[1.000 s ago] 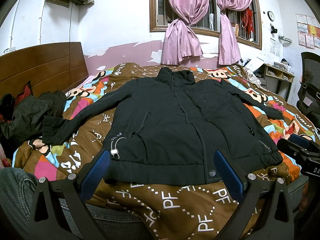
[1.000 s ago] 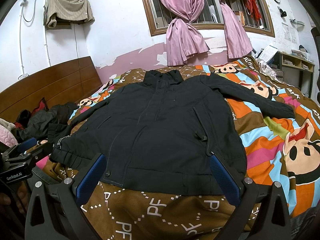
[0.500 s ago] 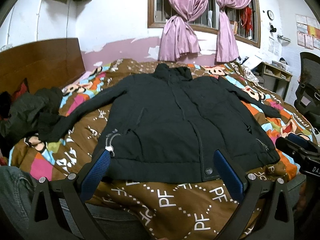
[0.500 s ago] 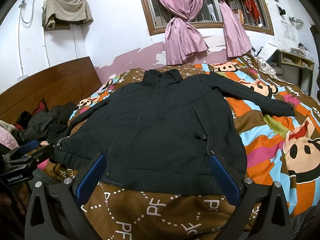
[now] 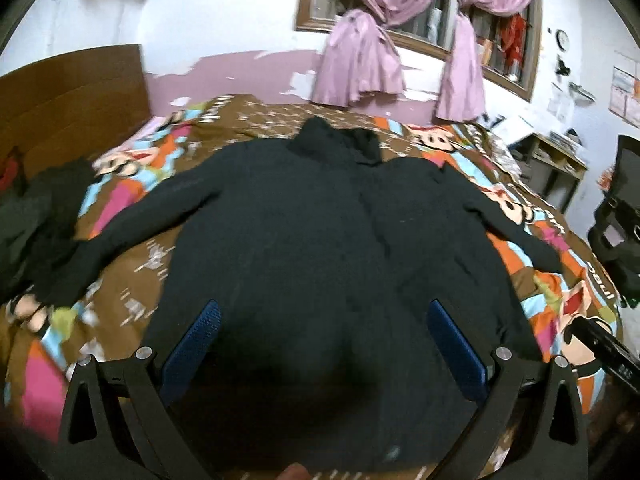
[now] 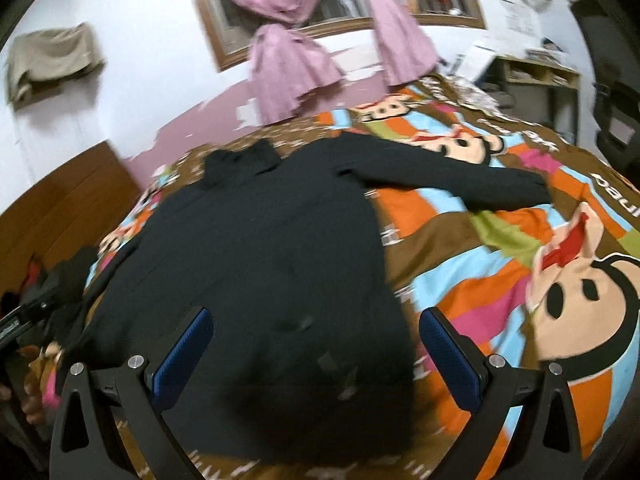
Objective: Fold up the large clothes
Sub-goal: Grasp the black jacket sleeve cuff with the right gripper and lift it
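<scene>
Closest to me, the left gripper (image 5: 322, 344) hangs low over the hem of the big black padded jacket (image 5: 320, 240), its blue-padded fingers (image 5: 192, 344) spread wide apart with nothing between them but the dark cloth below; whether they touch it I cannot tell through the blur. The right gripper (image 6: 316, 354) is likewise released, its blue pads (image 6: 448, 356) standing wide, one over the jacket's (image 6: 260, 260) lower right side and the other over the bright cartoon-monkey bedspread (image 6: 560, 300) just beside it. The jacket lies front up and flat on the bed, hem toward the grippers, collar away toward the wall, both sleeves stretched out to the sides; the right sleeve (image 6: 460, 182) runs across orange and blue stripes of the bedspread (image 5: 132, 264). In the left view the left sleeve reaches a heap of dark clothes (image 5: 32, 220) piled against the brown wooden headboard (image 5: 72, 96). Beyond the bed, knotted pink curtains (image 5: 360, 64) hang at a wood-framed window (image 6: 344, 4) in a white wall with peeling pink paint. A beige garment (image 6: 48, 60) hangs high on that wall, and a black office chair (image 5: 616, 216) stands to the right, near a small cluttered shelf (image 5: 556, 156).
</scene>
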`<state>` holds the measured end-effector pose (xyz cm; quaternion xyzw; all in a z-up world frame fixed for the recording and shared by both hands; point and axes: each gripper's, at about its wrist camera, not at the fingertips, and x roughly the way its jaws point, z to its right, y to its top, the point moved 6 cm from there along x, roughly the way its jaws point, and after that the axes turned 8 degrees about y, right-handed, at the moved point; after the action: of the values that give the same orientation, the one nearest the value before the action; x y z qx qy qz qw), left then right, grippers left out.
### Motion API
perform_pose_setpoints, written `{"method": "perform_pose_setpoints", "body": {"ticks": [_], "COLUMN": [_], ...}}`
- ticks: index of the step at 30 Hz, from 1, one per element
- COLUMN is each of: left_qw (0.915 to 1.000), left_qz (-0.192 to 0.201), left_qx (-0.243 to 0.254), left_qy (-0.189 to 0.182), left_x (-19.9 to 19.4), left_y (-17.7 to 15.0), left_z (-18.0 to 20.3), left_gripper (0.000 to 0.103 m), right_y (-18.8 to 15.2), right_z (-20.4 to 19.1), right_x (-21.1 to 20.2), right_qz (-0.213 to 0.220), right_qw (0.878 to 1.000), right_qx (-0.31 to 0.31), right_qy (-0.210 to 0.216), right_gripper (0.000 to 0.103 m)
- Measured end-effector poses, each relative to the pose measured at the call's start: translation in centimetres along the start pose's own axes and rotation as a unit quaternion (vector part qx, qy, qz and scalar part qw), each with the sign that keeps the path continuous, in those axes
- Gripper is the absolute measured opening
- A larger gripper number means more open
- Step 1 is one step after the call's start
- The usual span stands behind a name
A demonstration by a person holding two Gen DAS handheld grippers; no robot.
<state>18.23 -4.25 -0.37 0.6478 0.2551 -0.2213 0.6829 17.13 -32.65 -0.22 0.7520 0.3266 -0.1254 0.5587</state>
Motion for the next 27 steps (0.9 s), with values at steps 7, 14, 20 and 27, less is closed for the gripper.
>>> {"method": "perform_pose_setpoints", "body": {"ticks": [7,14,20,27], "left_qw": [0.9973,0.9932,0.9898,0.9897], "left_qz": [-0.02,-0.055,-0.071,-0.05], "left_qx": [0.03,0.047,0.046,0.081], "left_qy": [-0.064,-0.091,-0.114,-0.107], "left_x": [6.0,13.8,20.4,26.5], "left_y": [3.9,6.0,8.2,10.6], "left_z": [5.4,10.3,13.8,18.0], "left_gripper": [0.101,0.101,0.101,0.101], "right_y": [4.3,7.0,8.1,9.7], "right_z": [8.5,16.9,24.9,32.2], "right_x": [2.4,6.1,11.5,14.8], "right_qz": [0.002,-0.013,-0.043,-0.011], "right_qw": [0.997,0.993,0.981,0.964], "right_qx": [0.051,0.077,0.127,0.233], "right_qy": [-0.051,-0.087,-0.141,-0.13], "right_gripper": [0.103,0.103,0.103,0.103]}}
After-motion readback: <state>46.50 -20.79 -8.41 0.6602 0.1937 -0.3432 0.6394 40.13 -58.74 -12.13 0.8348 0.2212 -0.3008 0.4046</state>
